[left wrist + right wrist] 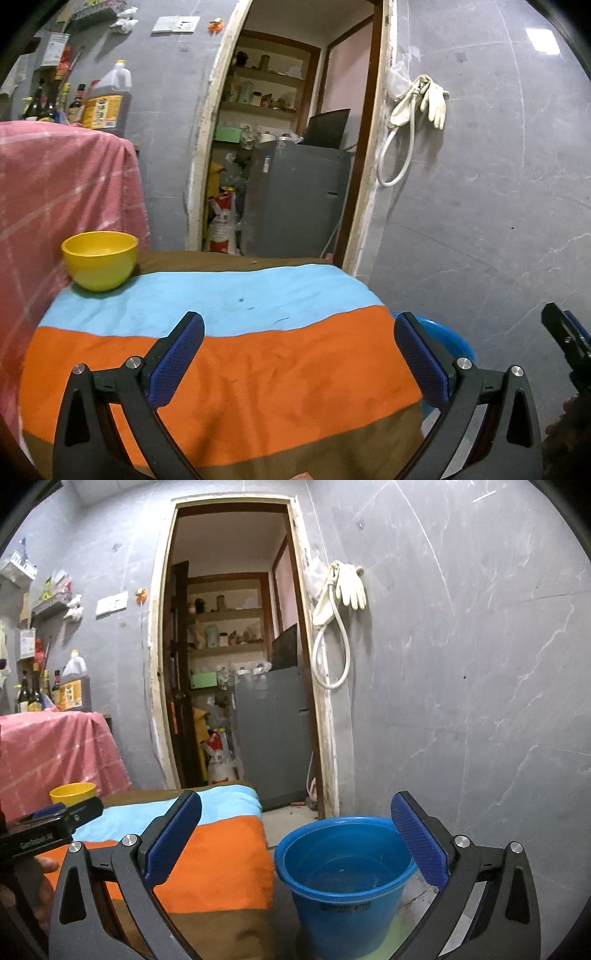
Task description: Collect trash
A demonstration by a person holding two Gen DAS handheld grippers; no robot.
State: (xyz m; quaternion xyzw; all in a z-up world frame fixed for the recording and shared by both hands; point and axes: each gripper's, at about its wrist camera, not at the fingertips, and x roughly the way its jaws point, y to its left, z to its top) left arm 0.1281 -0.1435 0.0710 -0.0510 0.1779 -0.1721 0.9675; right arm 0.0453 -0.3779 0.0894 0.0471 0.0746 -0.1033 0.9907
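The left gripper stands wide apart with nothing between its blue pads, held over the striped cloth that covers the table. Its fingers frame the orange band of that cloth; beyond it runs a light blue band, then a brown edge. At the far left corner of the table a yellow bowl sits upright, partly on the blue band, just beside a pink checked cover draped over something taller. Bottles stand behind that cover against the grey wall. The right gripper is likewise released and empty, its pads spread to either side of the view. Between and below its fingers a blue bucket stands on the floor, just beside the right end of the table; its inside looks wet or dark, and whether any trash lies in it I cannot tell. No loose trash is plain on the cloth, only a few small dark specks on the blue band. In the right wrist view the left gripper shows at the left edge with a hand behind it. Further out, an open doorway leads to shelves and a grey cabinet; pale gloves and a hose hang on the wall to its right.
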